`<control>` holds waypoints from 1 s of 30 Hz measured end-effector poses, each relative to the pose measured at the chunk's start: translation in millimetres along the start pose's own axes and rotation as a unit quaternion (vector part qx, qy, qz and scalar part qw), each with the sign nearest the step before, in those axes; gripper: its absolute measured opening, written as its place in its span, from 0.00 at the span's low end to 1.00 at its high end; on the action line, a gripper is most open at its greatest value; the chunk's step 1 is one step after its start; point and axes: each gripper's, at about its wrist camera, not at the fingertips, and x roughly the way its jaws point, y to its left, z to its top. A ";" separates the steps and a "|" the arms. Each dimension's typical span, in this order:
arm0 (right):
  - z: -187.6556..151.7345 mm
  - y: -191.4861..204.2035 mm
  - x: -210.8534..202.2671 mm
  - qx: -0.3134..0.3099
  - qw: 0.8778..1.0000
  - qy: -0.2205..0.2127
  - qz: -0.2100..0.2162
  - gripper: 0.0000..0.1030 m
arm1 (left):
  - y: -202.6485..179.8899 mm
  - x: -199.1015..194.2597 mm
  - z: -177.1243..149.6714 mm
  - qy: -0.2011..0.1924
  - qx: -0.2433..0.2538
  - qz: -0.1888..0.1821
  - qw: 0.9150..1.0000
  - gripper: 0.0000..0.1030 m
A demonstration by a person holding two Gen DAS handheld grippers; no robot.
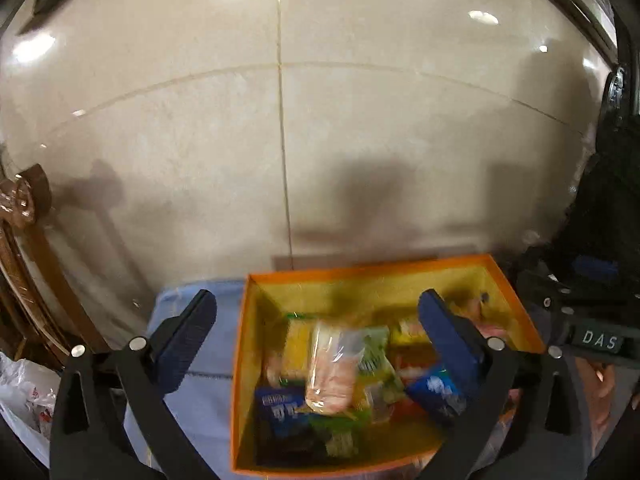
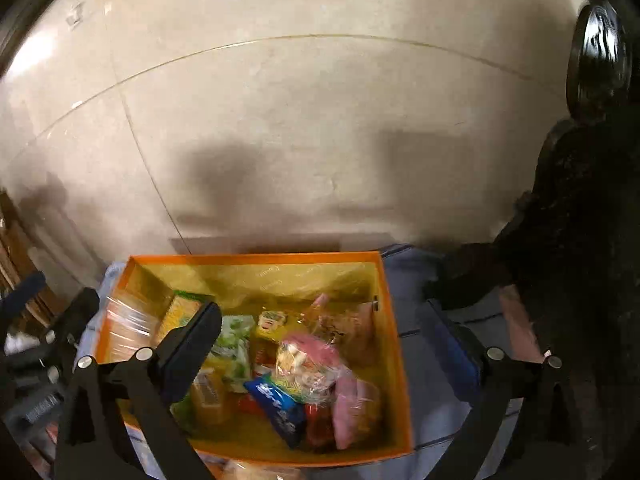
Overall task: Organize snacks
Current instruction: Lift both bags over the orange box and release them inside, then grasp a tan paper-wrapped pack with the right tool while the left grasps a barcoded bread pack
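Note:
An orange box (image 1: 239,344) with a yellow lining holds several snack packets: a clear-wrapped pink pack (image 1: 332,368), blue packets (image 1: 436,394), green packets (image 1: 372,356). The box also shows in the right wrist view (image 2: 394,320), with a pink-and-yellow clear bag (image 2: 308,364) and a blue packet (image 2: 280,404) inside. My left gripper (image 1: 316,324) is open and empty, held above the box. My right gripper (image 2: 324,336) is open and empty, held above the box's right part.
The box sits on a light blue cloth (image 1: 200,400) over a small surface. A glossy beige tiled floor (image 1: 320,140) lies beyond. Wooden furniture (image 1: 28,240) and a white plastic bag (image 1: 24,400) stand at left. Dark objects (image 2: 580,240) are at right.

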 end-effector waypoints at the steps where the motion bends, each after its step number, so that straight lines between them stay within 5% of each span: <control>1: -6.4 -2.6 -6.8 -0.007 1.000 -0.003 -0.007 0.97 | 1.4 -7.1 -5.7 -0.010 0.008 -0.008 1.000 0.96; 6: -76.3 -20.1 -34.6 -0.004 0.999 0.048 0.003 0.97 | -9.2 -40.0 -64.2 -0.013 0.106 -0.027 0.994 0.96; 9: -140.7 -23.9 -38.5 0.003 0.994 0.109 0.013 0.97 | -26.2 -52.4 -127.6 0.007 0.198 -0.049 0.979 0.96; 12: -202.6 -31.3 -29.3 0.061 0.981 0.181 0.023 0.97 | -46.4 -52.4 -192.4 0.037 0.296 -0.075 0.952 0.96; 15: -240.0 -34.7 -16.6 0.114 0.967 0.227 0.035 0.97 | -64.6 -50.0 -247.0 0.031 0.395 -0.089 0.914 0.96; 17: -254.1 -36.0 -8.8 0.141 0.961 0.237 0.027 0.97 | -68.4 -40.1 -255.8 0.039 0.414 -0.087 0.905 0.96; 18: -256.4 -36.9 -5.9 0.156 0.960 0.232 0.028 0.97 | -67.5 -36.2 -256.0 0.038 0.411 -0.090 0.906 0.96; 20: -256.7 -38.3 -0.2 0.174 0.959 0.223 0.025 0.97 | -58.8 -23.2 -245.6 0.047 0.360 -0.111 0.925 0.96; 23: -255.6 -36.2 16.7 0.187 0.954 0.231 0.032 0.97 | -49.2 -1.6 -236.9 0.070 0.301 -0.130 0.942 0.96; 26: -254.3 -32.6 26.5 0.193 0.955 0.223 0.040 0.97 | -50.3 11.8 -239.3 0.074 0.282 -0.141 0.946 0.96; 28: -251.3 -30.1 23.1 0.184 0.962 0.201 0.035 0.81 | -52.7 11.1 -243.2 0.098 0.262 -0.165 0.946 0.96; 30: -248.0 -29.9 20.4 0.177 0.965 0.186 0.045 0.66 | -57.3 8.6 -252.5 0.137 0.256 -0.196 0.937 0.71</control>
